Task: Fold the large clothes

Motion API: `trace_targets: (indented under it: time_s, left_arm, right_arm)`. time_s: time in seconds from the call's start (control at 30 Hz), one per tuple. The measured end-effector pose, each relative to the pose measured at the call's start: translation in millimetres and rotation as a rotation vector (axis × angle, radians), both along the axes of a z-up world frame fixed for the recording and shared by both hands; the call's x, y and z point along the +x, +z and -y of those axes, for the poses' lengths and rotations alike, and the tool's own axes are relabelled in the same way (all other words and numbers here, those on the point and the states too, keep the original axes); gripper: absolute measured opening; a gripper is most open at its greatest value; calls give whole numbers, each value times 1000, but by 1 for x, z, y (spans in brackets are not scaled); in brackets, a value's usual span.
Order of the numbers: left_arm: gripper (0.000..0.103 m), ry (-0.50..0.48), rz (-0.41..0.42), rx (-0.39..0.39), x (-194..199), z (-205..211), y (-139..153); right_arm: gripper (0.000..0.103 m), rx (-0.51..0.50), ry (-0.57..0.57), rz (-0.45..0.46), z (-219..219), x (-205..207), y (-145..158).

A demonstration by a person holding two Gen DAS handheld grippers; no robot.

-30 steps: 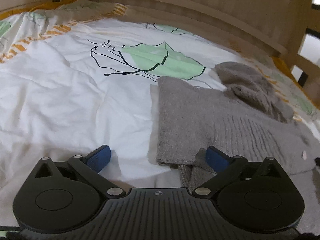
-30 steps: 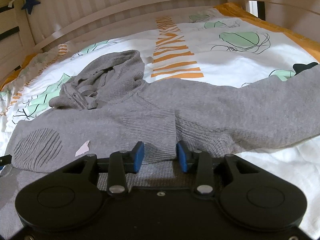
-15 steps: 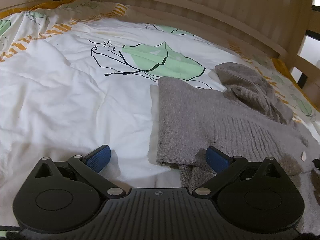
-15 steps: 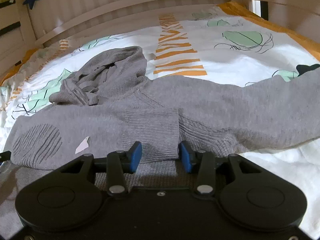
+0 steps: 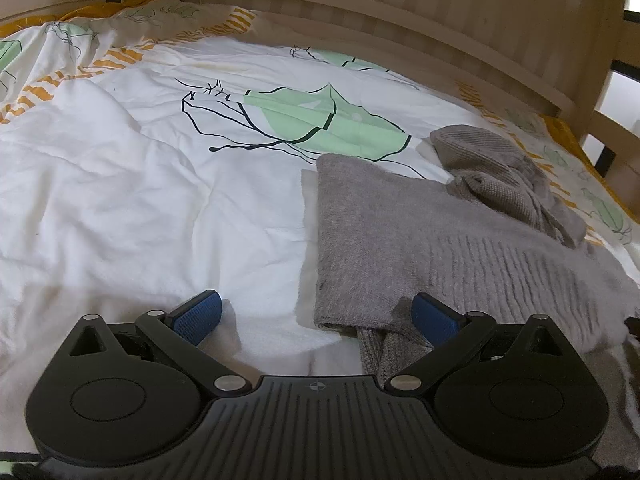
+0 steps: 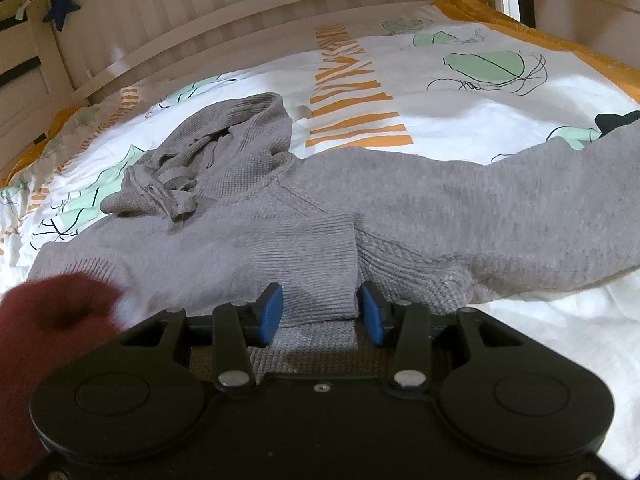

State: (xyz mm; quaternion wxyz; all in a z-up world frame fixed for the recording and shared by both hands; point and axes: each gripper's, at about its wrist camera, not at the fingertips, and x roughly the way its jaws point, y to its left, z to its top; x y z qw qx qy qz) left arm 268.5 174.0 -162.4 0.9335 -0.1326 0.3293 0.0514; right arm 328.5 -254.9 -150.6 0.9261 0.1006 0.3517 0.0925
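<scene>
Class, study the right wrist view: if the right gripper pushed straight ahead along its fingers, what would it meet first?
Most likely the ribbed cuff of the grey sweater, which already lies between the fingers of the right gripper. Beyond it comes more sweater, though depth is hard to judge.

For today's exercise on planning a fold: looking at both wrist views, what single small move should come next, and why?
Probably the right gripper should draw back from the ribbed cuff and go for the outstretched sleeve. One sleeve is already folded across the grey hooded sweater, its cuff lying between blue pads that stand apart without pressing it, while the other sleeve trails over the duvet.
</scene>
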Motion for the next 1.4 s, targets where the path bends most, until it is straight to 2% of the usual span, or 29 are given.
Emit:
trace_targets:
  time_s: [0.6,0.87,0.97,1.03,1.07,1.1,1.13,1.27,1.4]
  left_arm:
    - [103,0,0,0,0,0,0]
    - [103,8,7,-10,1,0,0]
    - [103,-12,-42,1,4,1,6]
    - [101,9,-81,-22,8,-1,11]
    - [97,16,-102,-21,8,-1,15]
    - [89,20,-110,-12,6,0,19]
    - [87,25,-104,4,2,2,24]
    - [87,54,-24,107,-28,14,55]
    - [88,30,17,181,-51,34,87]
  right_arm:
    - [51,-18,2,12,-3,-2,1]
    - [49,-27,-6,-25,-1,2,9]
    - [49,-82,-41,-25,-2,0,17]
    - [51,-95,-48,-26,0,-4,25]
    - [51,-94,-46,-23,1,-7,29]
    - [54,-95,-43,-11,3,-10,35]
    - [55,-103,-40,1,5,-14,41]
    - [55,-105,-12,34,11,-35,65]
    - [56,-64,112,66,6,-64,90]
